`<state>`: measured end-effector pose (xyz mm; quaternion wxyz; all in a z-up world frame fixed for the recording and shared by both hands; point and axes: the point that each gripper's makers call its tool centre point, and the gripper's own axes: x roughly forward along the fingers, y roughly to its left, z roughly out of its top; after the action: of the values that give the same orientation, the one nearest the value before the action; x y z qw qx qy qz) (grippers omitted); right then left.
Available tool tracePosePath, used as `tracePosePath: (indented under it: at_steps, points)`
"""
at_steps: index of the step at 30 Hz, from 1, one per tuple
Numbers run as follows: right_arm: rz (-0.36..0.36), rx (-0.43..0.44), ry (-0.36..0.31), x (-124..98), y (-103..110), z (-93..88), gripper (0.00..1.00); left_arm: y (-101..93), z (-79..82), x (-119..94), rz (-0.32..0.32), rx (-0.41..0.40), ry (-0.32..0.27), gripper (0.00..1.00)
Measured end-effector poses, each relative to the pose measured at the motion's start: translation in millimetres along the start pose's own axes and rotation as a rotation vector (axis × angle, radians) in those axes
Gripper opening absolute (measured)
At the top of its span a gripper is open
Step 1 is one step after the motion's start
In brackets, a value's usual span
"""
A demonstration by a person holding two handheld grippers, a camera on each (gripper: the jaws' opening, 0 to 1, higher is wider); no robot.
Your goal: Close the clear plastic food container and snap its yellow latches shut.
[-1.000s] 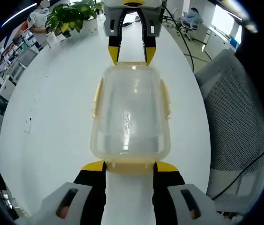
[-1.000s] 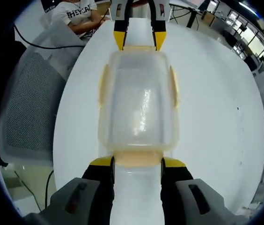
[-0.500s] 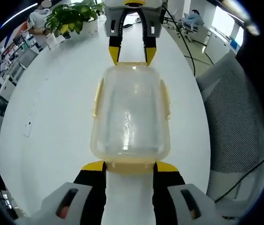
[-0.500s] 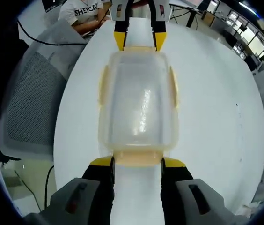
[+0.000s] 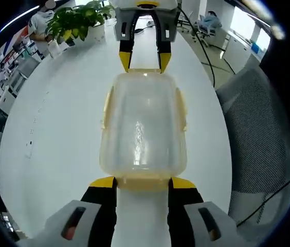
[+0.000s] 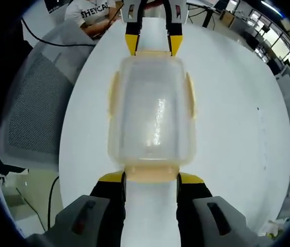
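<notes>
Clear plastic, with pale yellow trim, makes up the food container (image 5: pixel 143 123), which sits on the white table (image 5: pixel 57 134) directly ahead of the left gripper (image 5: pixel 142 184). Its lid is on, and through the clear walls nothing can be made out inside. The near short end of the container lies between the left gripper's yellow fingertips (image 5: pixel 103 182), whose jaws stand spread to either side of the yellow end latch (image 5: pixel 142 180); whether they press on it cannot be told. Yellow side latches (image 5: pixel 105 108) lie flat against the long sides, just ahead of each fingertip.

At the far end of the container the right gripper (image 5: pixel 144 62) faces back, its two fingertips spread at the opposite end latch.

From the right gripper view the same container (image 6: pixel 152 116) fills the space ahead of the right gripper (image 6: pixel 151 180), its near end latch (image 6: pixel 151 175) between the spread fingertips (image 6: pixel 110 178), and the left gripper (image 6: pixel 152 45) meets the far end.

Beyond the far fingertips in the left gripper view stands a potted plant (image 5: pixel 78 20); a grey mesh chair (image 5: pixel 260 134) is off to the side of the table
</notes>
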<state>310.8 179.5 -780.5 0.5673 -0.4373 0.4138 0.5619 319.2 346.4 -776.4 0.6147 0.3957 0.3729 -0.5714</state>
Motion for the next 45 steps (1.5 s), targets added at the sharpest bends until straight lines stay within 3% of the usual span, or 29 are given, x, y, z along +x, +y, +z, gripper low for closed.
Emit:
tracePosePath:
  at_steps: [25,34,35,36,37,38,39,45]
  points:
    - [0.011,0.03,-0.04,12.0,6.2,-3.6,0.36,-4.2,-3.0,11.2,-0.034,-0.021,0.0,0.34]
    - [0.022,0.026,-0.039,16.5,6.7,-3.5,0.36,-4.2,-3.5,12.0,-0.054,0.007,0.0,0.34]
    - [0.023,0.028,-0.039,16.5,6.8,-3.6,0.33,-4.3,-3.8,12.1,-0.055,0.014,0.002,0.34]
    - [0.048,0.042,-0.004,15.9,12.1,-10.1,0.07,-3.9,-4.9,12.2,-0.053,0.017,0.007,0.34]
    - [0.054,-0.06,0.0,16.4,12.8,-10.1,0.03,-3.1,-4.8,12.9,-0.051,0.024,0.003,0.34]
    - [0.024,-0.028,-0.021,17.3,13.6,-5.0,0.0,-2.9,-5.0,12.9,-0.05,0.028,0.004,0.34]
    - [0.035,-0.071,0.003,15.3,15.7,-6.9,0.0,-2.8,-4.3,13.5,-0.048,0.026,0.003,0.34]
    - [0.022,-0.025,-0.013,15.4,8.1,-5.5,0.02,-2.5,-4.8,13.6,-0.044,0.02,-0.005,0.34]
